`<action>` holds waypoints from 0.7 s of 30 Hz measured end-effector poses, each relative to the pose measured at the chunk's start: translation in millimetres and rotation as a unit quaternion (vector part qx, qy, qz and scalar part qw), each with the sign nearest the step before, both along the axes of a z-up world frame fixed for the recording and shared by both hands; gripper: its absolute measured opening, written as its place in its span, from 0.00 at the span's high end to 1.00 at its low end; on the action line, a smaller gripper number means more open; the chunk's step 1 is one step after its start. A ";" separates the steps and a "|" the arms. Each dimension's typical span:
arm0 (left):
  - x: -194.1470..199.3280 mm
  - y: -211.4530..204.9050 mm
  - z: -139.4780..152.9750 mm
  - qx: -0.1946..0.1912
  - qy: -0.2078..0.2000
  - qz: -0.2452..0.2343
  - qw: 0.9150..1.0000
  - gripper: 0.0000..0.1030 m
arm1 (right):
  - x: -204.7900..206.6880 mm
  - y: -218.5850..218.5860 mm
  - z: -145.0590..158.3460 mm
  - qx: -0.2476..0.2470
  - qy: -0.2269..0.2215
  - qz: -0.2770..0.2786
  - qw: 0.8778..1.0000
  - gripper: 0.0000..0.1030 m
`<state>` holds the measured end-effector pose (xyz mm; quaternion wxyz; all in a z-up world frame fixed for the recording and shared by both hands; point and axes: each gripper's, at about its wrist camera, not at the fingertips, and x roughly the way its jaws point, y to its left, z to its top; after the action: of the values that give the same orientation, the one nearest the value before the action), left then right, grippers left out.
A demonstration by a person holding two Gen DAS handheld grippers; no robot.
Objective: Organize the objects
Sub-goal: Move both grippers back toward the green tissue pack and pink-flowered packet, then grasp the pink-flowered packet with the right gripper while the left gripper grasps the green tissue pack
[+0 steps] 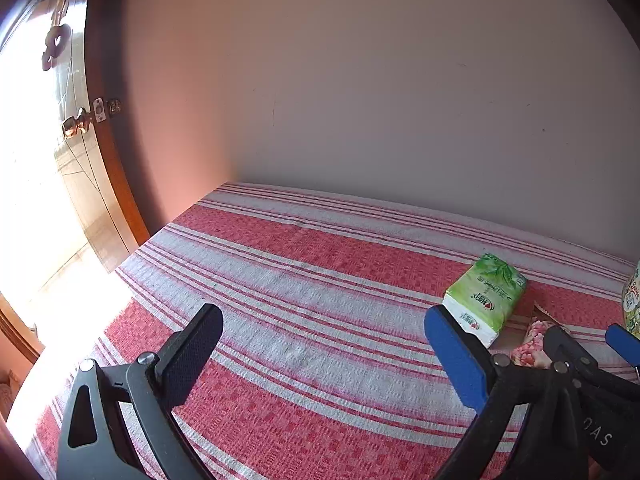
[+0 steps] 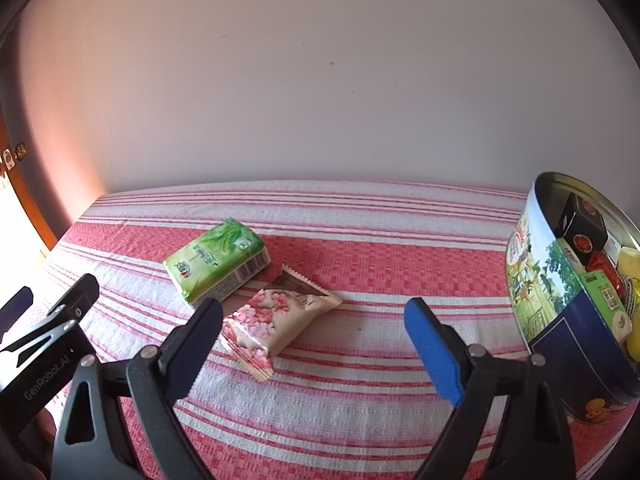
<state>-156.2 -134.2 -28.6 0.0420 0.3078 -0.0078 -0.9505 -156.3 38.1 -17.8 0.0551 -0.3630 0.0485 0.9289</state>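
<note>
The right tongs (image 2: 312, 320) stood wide apart over the near part of the bed (image 2: 360, 420), nothing between the black finger and the blue one. The left tongs (image 1: 324, 320) were likewise apart and empty, hanging above the striped red-and-white bedspread nearer the bed's left edge.

Just beyond the right tongs' black finger lay a beige snack packet (image 2: 276, 320) printed with pink blossoms, flat on the cover about midway across the bed. Touching its far left corner was a green tissue pack (image 2: 218, 260), also flat and angled toward the wall. In the left wrist view that same tissue pack (image 1: 486, 294) showed just past the blue finger.

At the bed's right edge stood a round tin (image 2: 560, 312), open at the top and holding a black box, a green packet and some yellow items.

Beyond the far edge rose a plain pale wall (image 2: 320, 80).
</note>
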 end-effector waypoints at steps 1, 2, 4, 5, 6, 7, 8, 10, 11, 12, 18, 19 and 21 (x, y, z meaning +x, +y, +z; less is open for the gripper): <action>-1.9 -0.8 -0.3 -0.002 -0.001 0.000 1.000 0.01 | -6.9 -3.3 -3.4 -0.002 -0.011 0.001 1.000 0.12; -2.9 -0.5 -0.1 -0.005 -0.001 0.000 1.000 0.01 | -13.4 -6.3 -6.6 -0.003 -0.022 0.003 1.000 0.13; -4.1 -0.4 0.0 -0.009 -0.002 0.002 1.000 0.01 | -24.7 -12.2 -13.2 -0.002 -0.043 0.003 0.999 0.18; -4.2 -0.4 -0.1 -0.009 -0.003 0.002 1.000 0.01 | -29.6 -14.7 -16.5 -0.001 -0.054 0.004 0.999 0.22; -3.4 0.4 0.0 -0.008 -0.003 0.001 1.000 0.01 | -35.0 -16.7 -20.5 0.001 -0.067 0.006 0.998 0.28; -2.5 2.1 0.2 -0.009 -0.003 0.000 1.000 0.01 | -39.5 -18.2 -24.9 0.002 -0.081 0.009 0.997 0.32; -1.6 3.3 0.1 -0.009 -0.002 0.000 1.000 0.01 | -40.0 -19.1 -25.4 0.008 -0.077 0.007 0.997 0.37; -0.6 4.9 0.7 -0.013 0.001 -0.004 1.000 0.01 | -39.8 -18.9 -27.4 0.012 -0.077 0.007 0.997 0.48; -0.1 6.0 0.9 -0.014 0.002 -0.005 1.000 0.01 | -38.9 -17.4 -28.2 0.009 -0.075 0.008 0.997 0.54; 0.2 6.5 1.1 -0.016 0.003 -0.007 1.000 0.01 | -37.7 -15.2 -27.9 0.008 -0.074 0.010 0.997 0.60; 2.4 9.2 2.5 -0.016 0.008 -0.017 1.000 0.01 | -21.1 3.2 -25.1 -0.017 -0.060 0.039 0.997 0.61; 3.6 10.6 2.8 -0.015 0.010 -0.020 1.000 0.01 | -14.9 8.1 -23.5 -0.018 -0.051 0.042 0.998 0.61; 6.0 14.0 3.8 -0.013 0.014 -0.032 0.999 0.01 | 0.6 16.9 -17.3 -0.006 -0.027 0.042 0.999 0.61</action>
<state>-150.2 -120.2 -24.8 0.0160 0.2932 -0.0296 -0.9555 -155.8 55.0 -35.2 0.0154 -0.3900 0.0377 0.9199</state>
